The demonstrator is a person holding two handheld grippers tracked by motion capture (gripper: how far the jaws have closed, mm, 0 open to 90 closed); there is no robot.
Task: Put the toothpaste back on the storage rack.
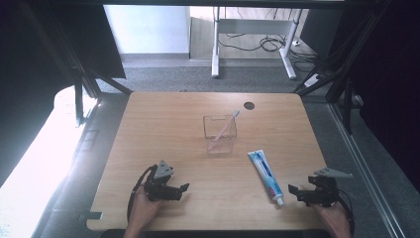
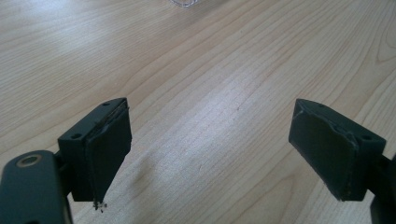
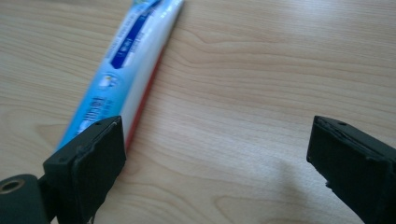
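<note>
Blue-and-white toothpaste tube (image 1: 265,176) lies flat on the bench (image 1: 163,119), right of centre, cap end pointing near and just left of the right tool (image 1: 299,193). Its far end angles toward the clear plastic cup (image 1: 219,135) at mid-bench, which has a toothbrush (image 1: 225,126) leaning in it.

Right tool: jaws wide apart, gripping nothing. In the right gripper view the tube (image 3: 123,74) runs past the left jaw, not between the two, so it isn't lined up yet. Left tool (image 1: 174,190): also open and empty, resting near-left, well apart from everything.

Likely step: right tool picks up the tube. Suggest:
- shift left until the tube is centred between the jaws
- turn the hand so the jaws cross the tube's width, not its length
- grip mid-body; the tube is soft and probably slips or squashes near the crimped end
- go low, it sits flush on the wood

Surface: light wood laminate, round cable hole (image 1: 249,105) at the far edge, some glare. Room: grey carpet (image 1: 163,79), white desk frame (image 1: 252,44) with loose cables behind, dark frame struts both sides.
</note>
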